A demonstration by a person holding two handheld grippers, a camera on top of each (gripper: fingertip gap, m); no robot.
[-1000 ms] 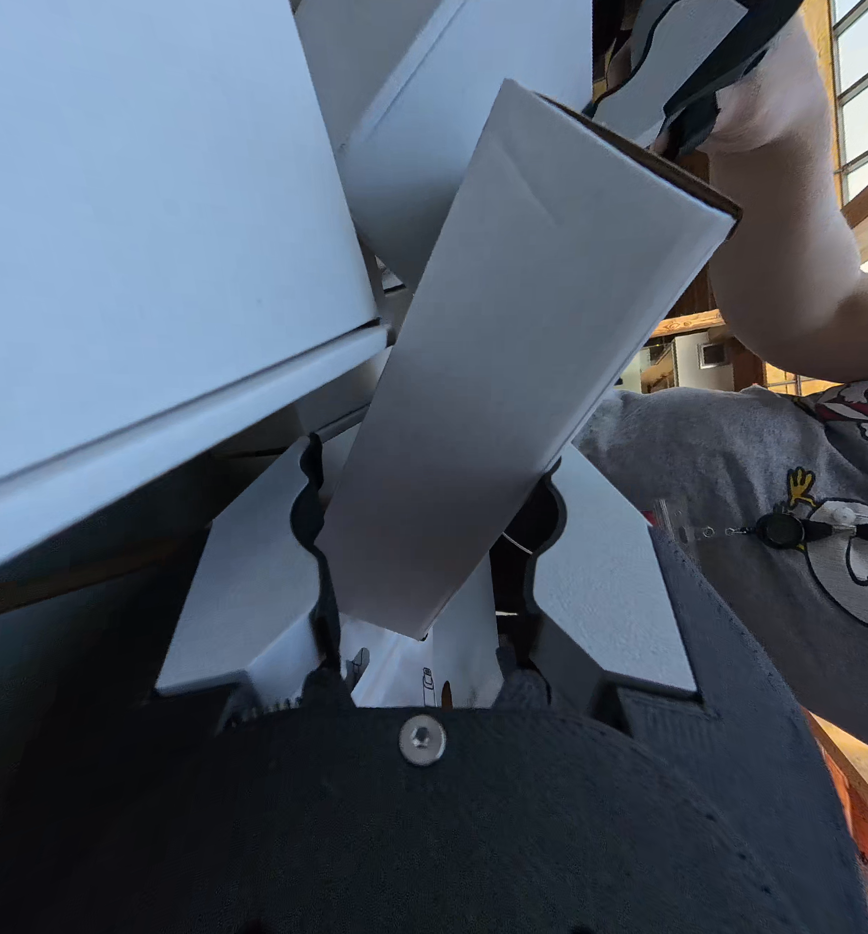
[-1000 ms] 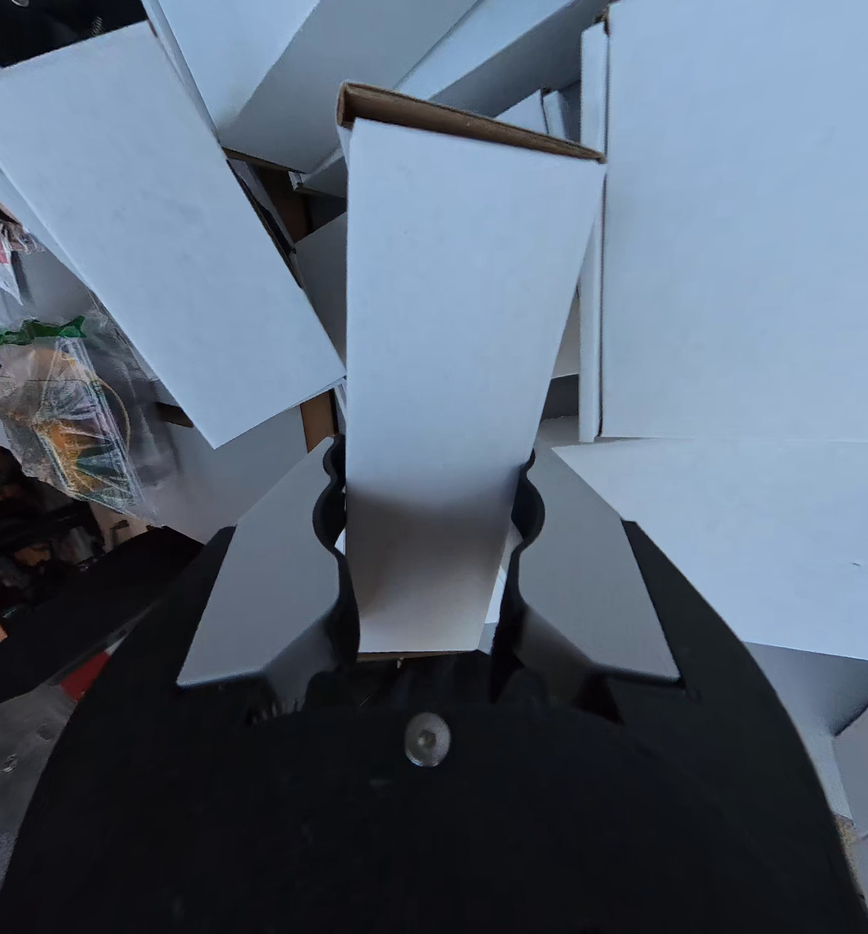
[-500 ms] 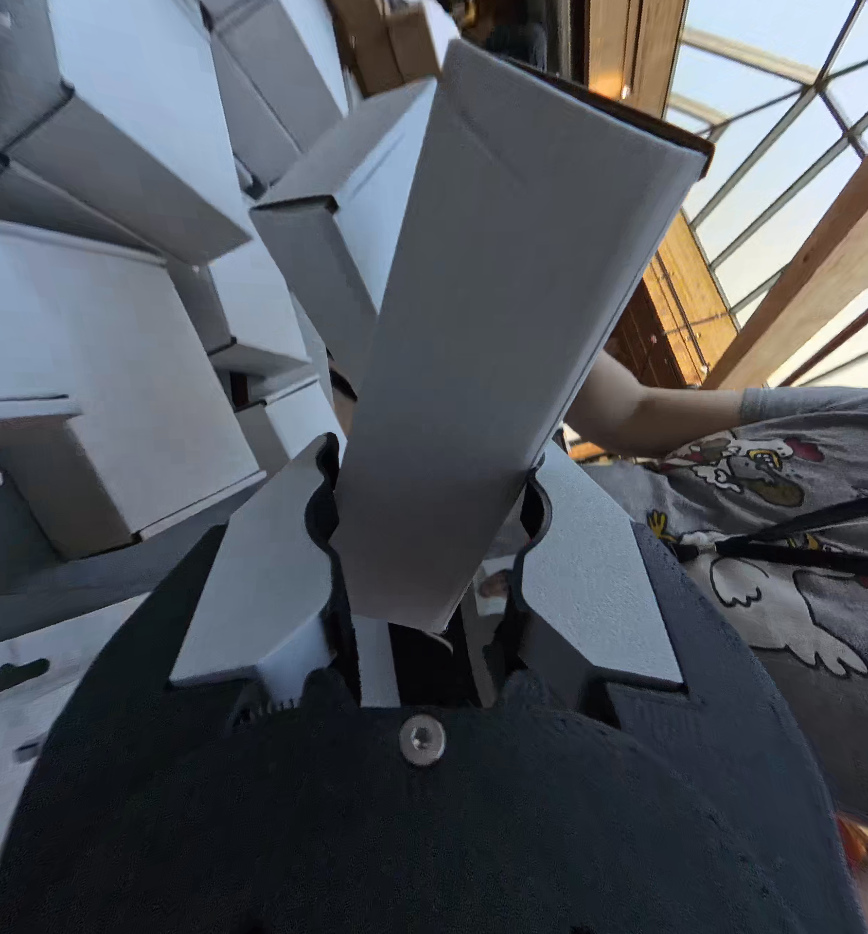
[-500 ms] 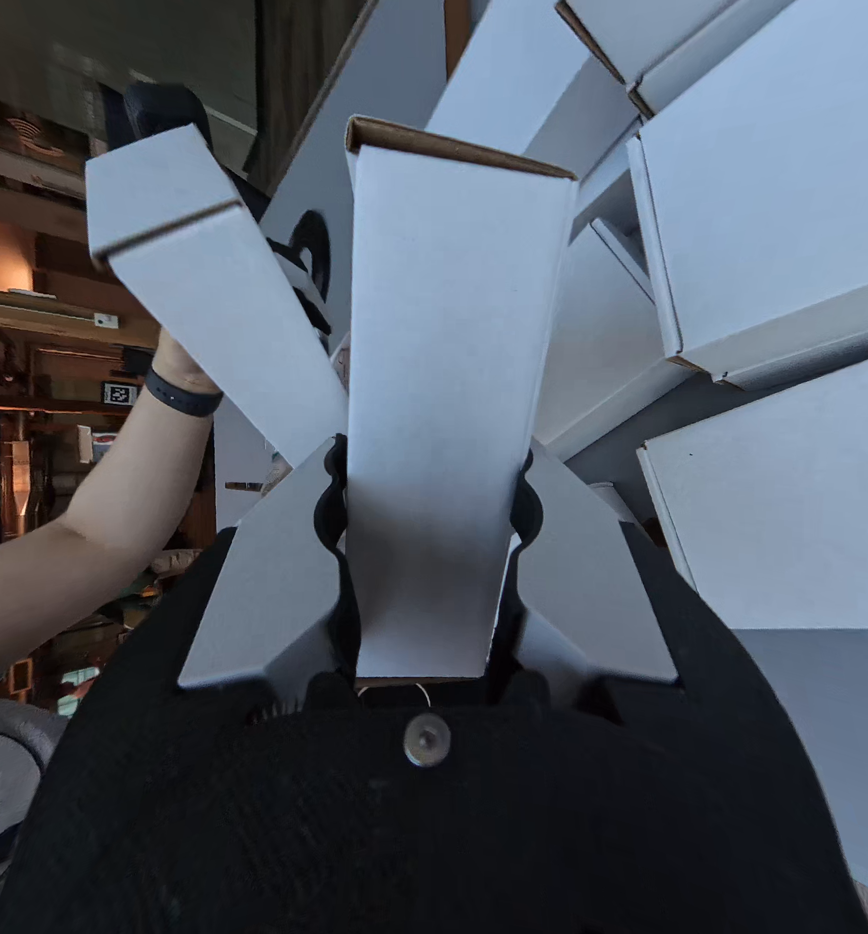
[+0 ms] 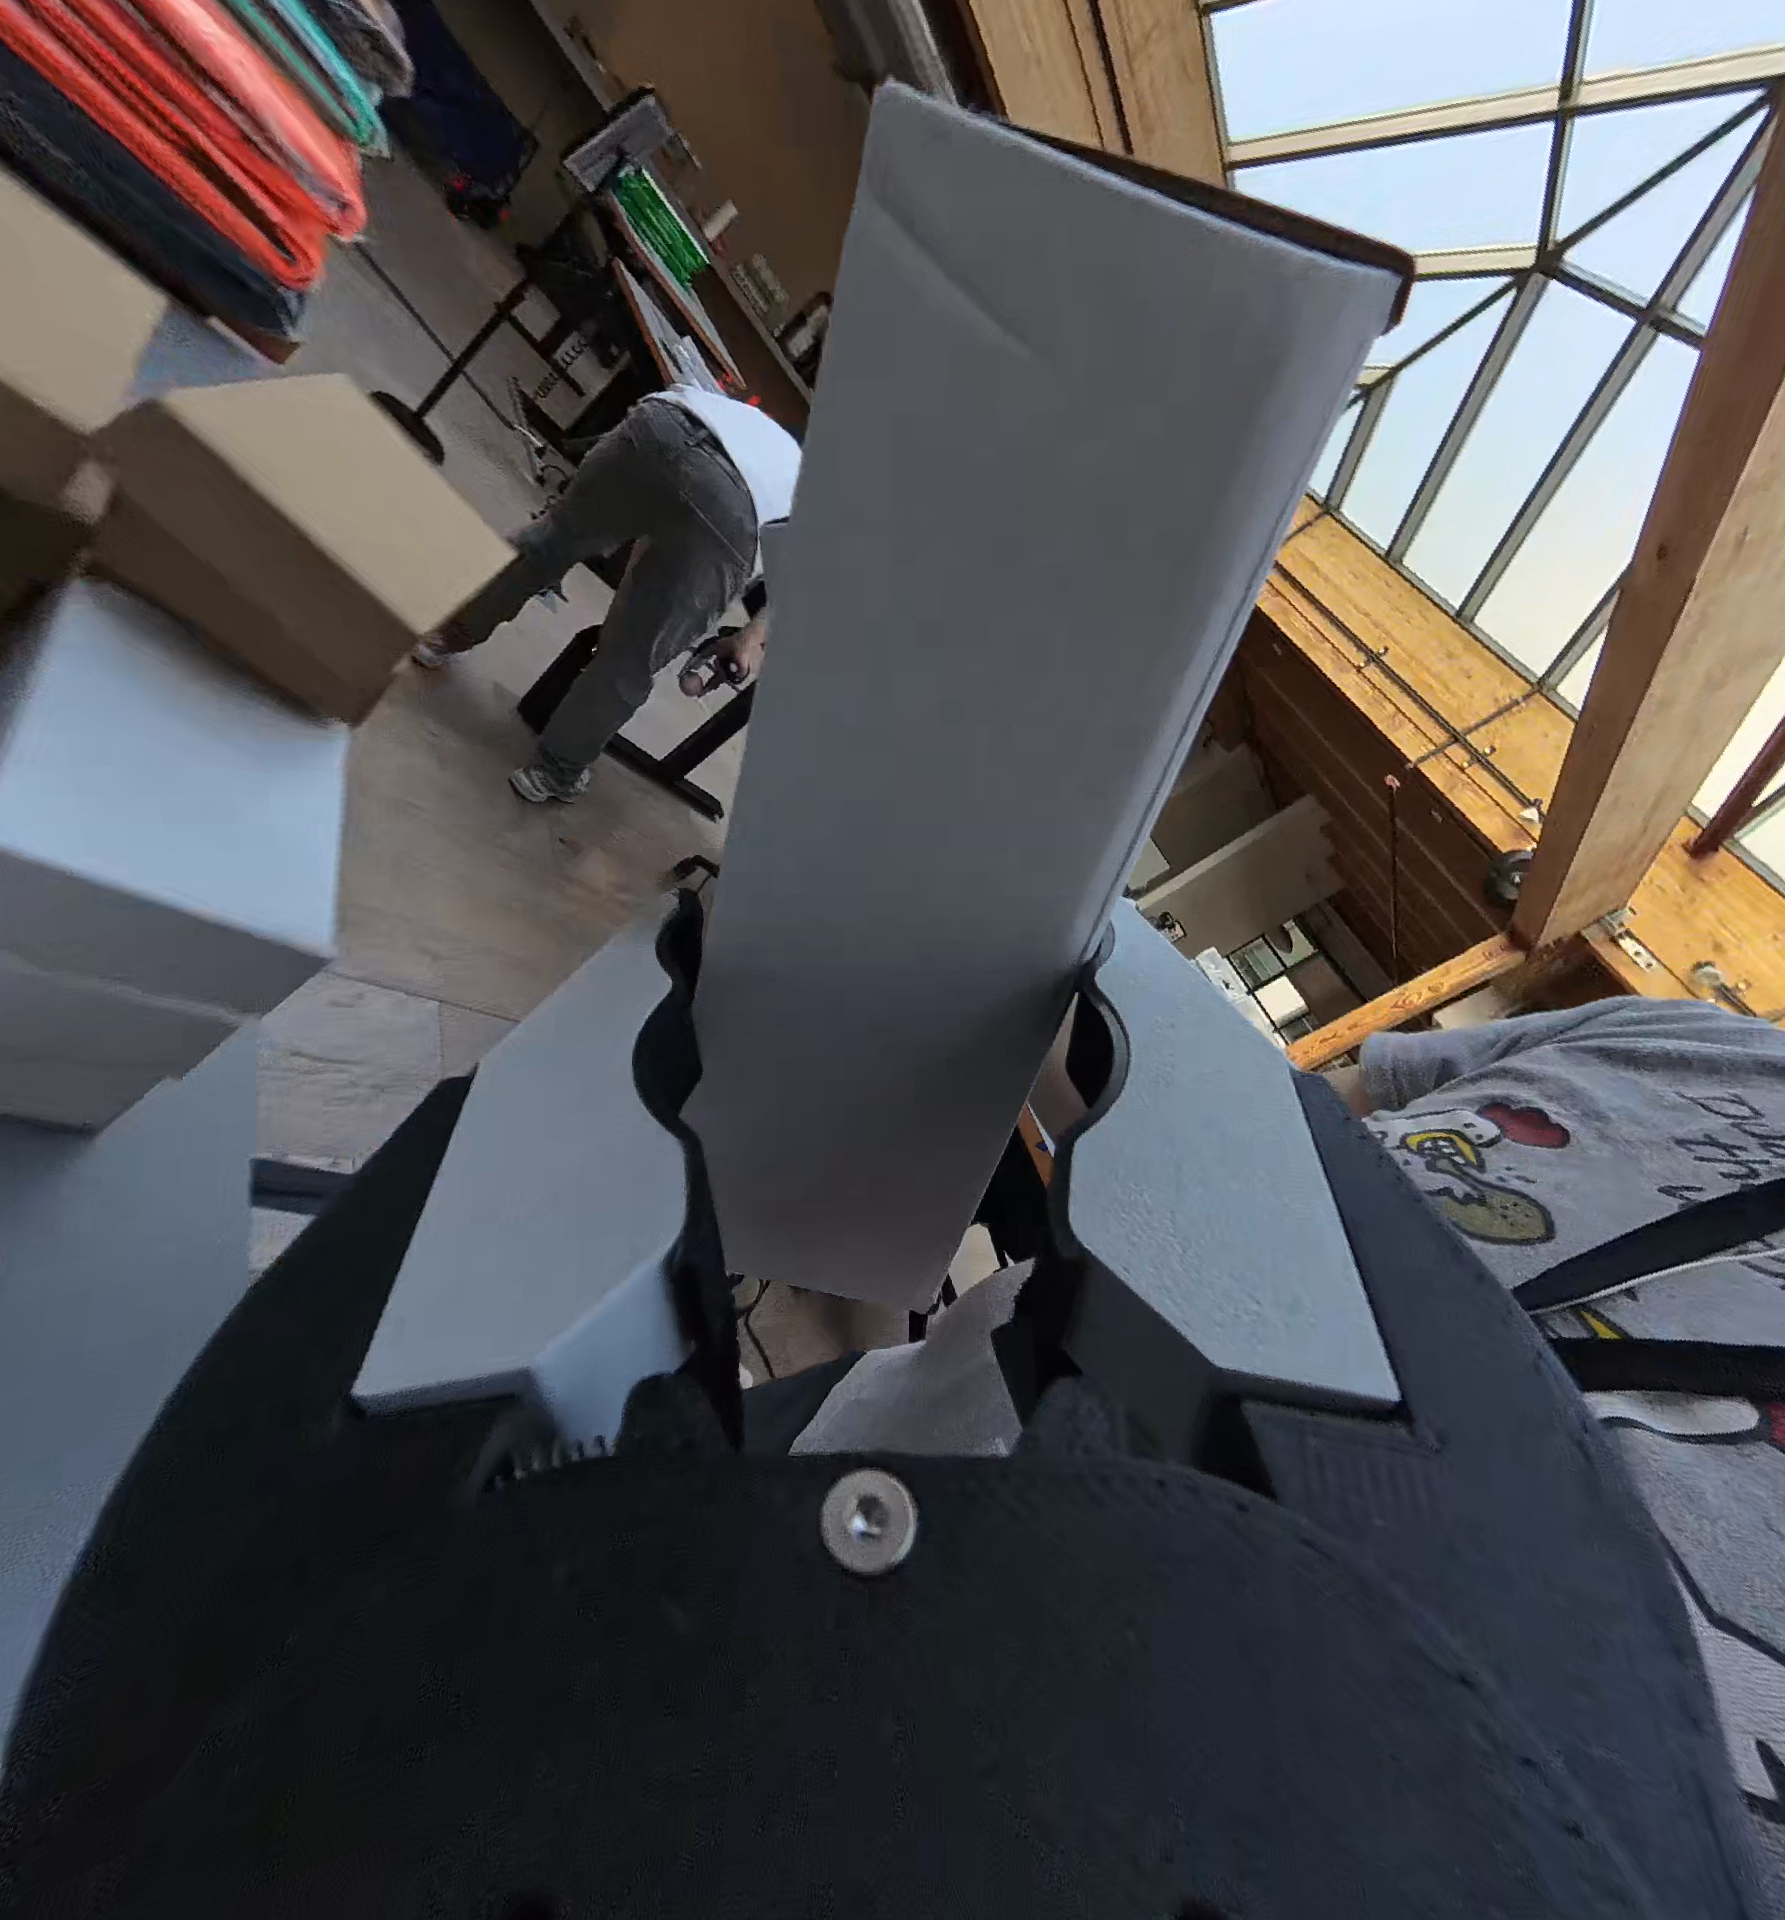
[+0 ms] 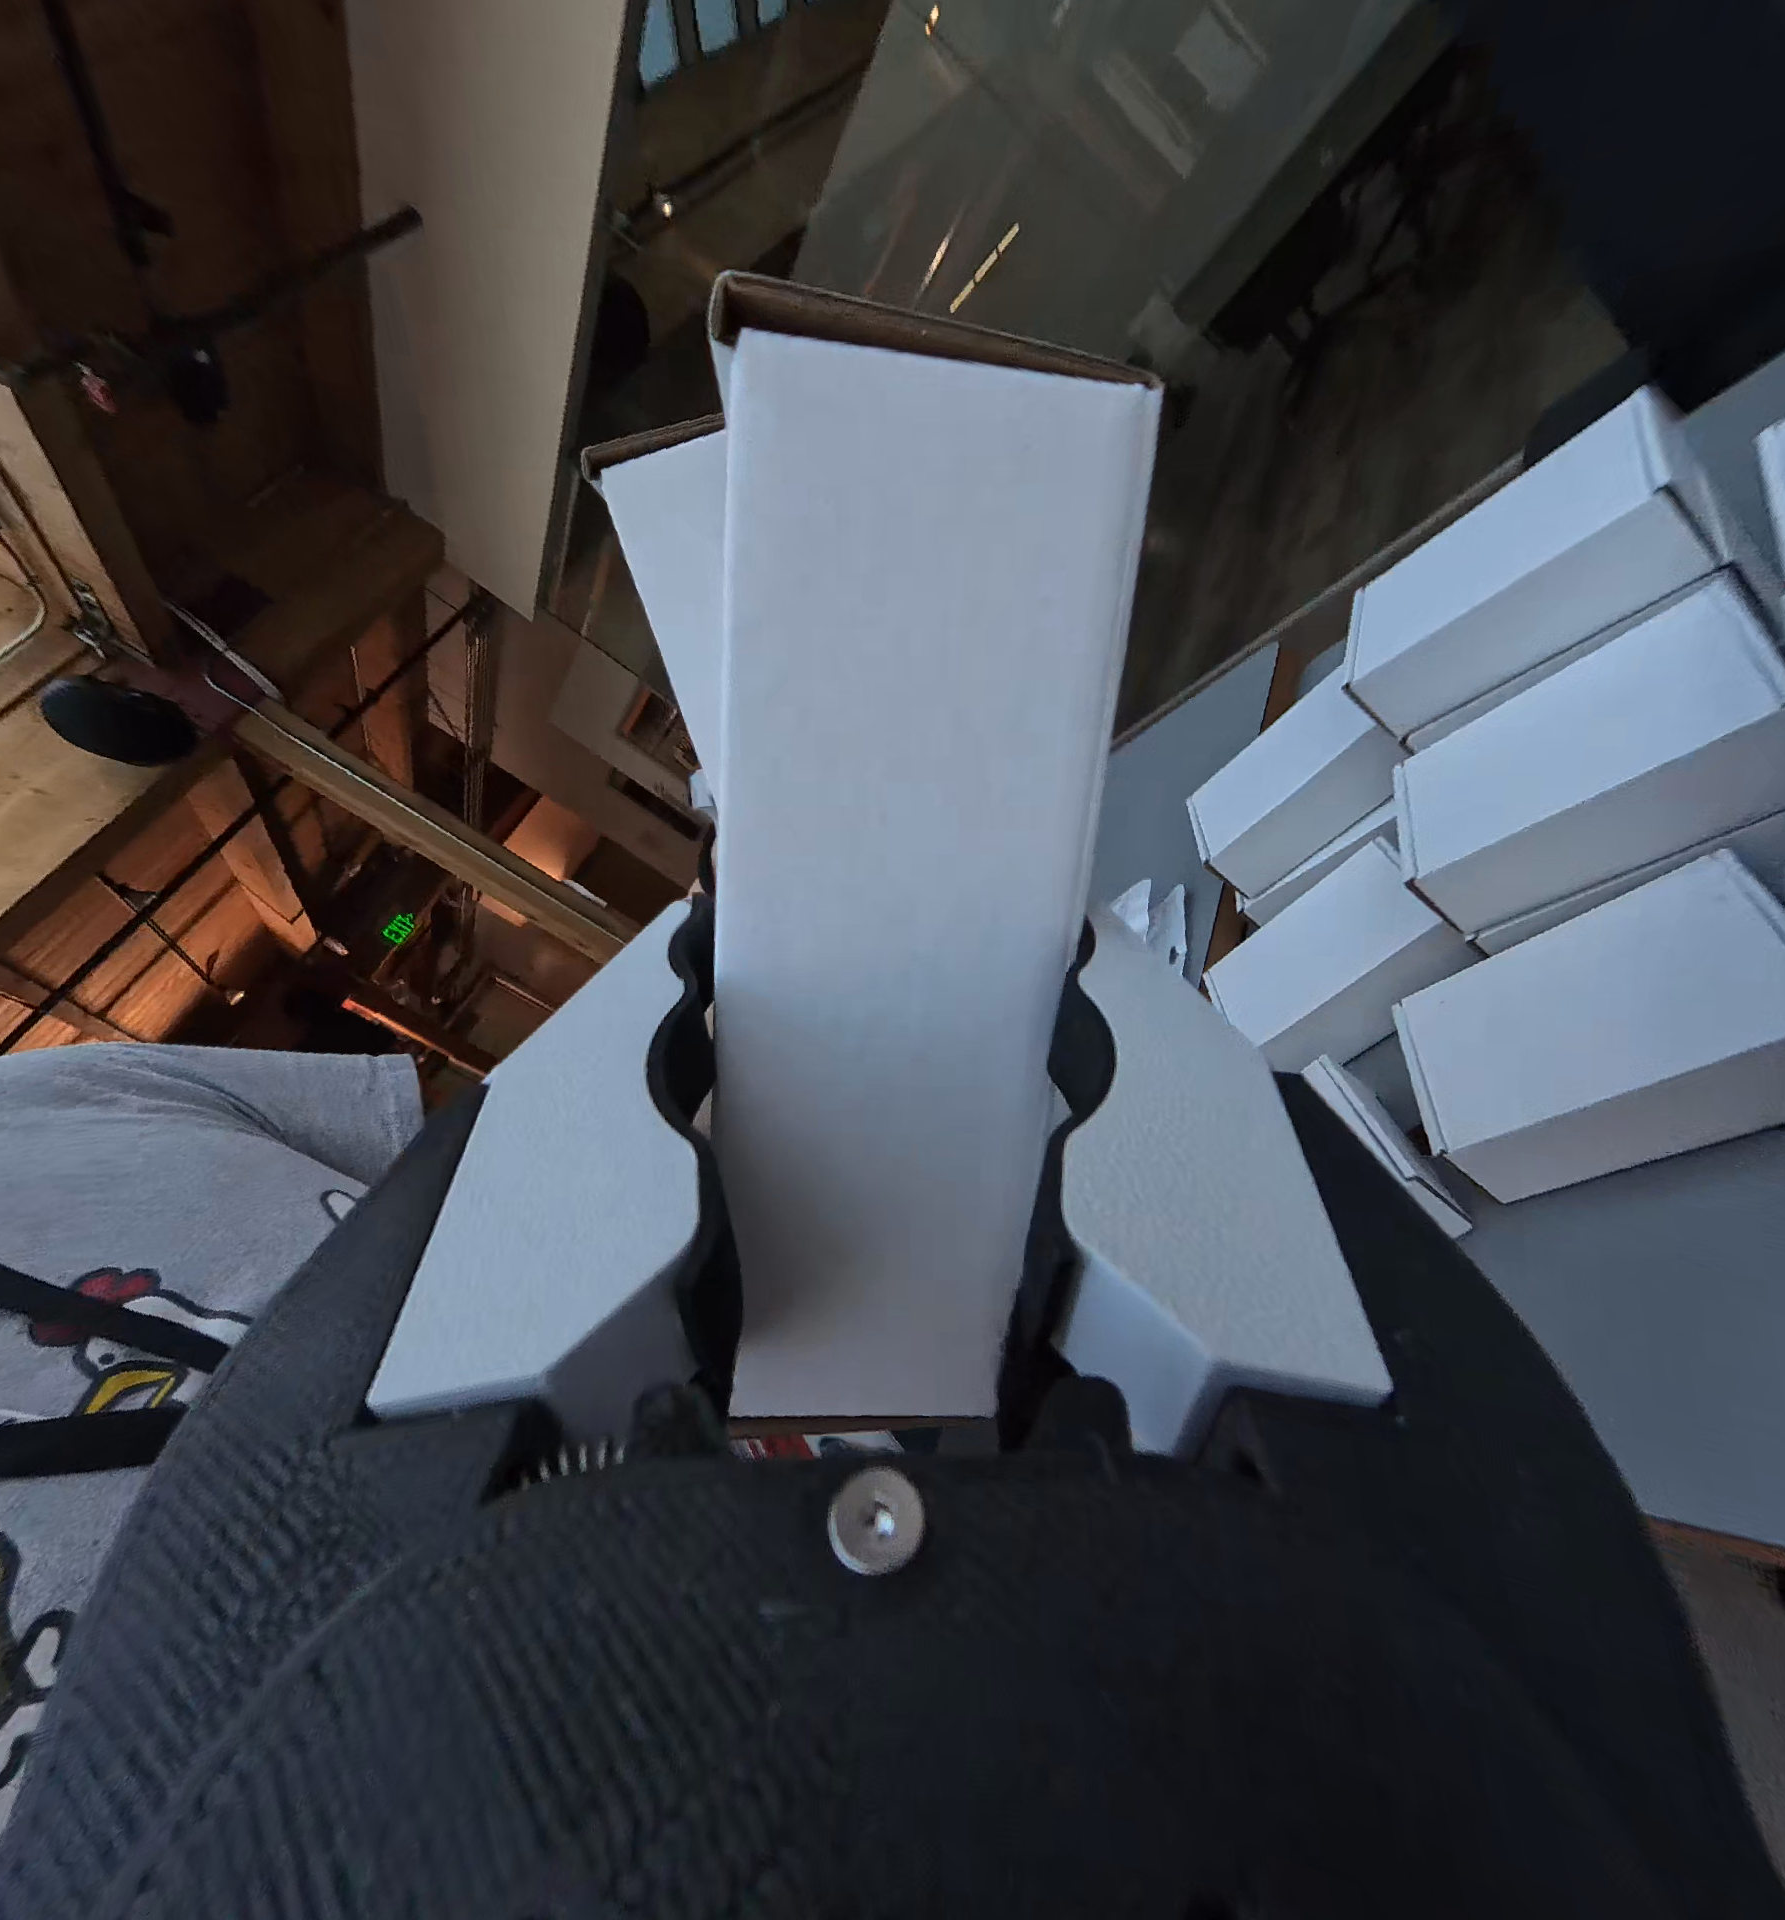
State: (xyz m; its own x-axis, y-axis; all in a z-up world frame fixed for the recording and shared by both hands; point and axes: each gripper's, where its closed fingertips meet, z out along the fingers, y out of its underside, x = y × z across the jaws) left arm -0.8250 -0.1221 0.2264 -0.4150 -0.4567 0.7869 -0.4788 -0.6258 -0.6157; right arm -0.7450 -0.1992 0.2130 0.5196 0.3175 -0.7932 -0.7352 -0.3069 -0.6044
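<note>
Beneath timber beams and skylights (image 5: pixel 1490 208), above the grey tabletop (image 6: pixel 1646 1351) with its stacked white boxes (image 6: pixel 1594 727): left claw (image 5: pixel 888 925) pinching a long white carton (image 5: pixel 1023 623) end-up, right claw (image 6: pixel 890 914) clamped likewise on a second white carton (image 6: pixel 919 727), both held aloft

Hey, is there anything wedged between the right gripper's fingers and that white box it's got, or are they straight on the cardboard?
Nothing visible is in between. The right gripper has both fingers pressed directly against the sides of the white box. A second white box shows behind it, outside the grip.
</note>
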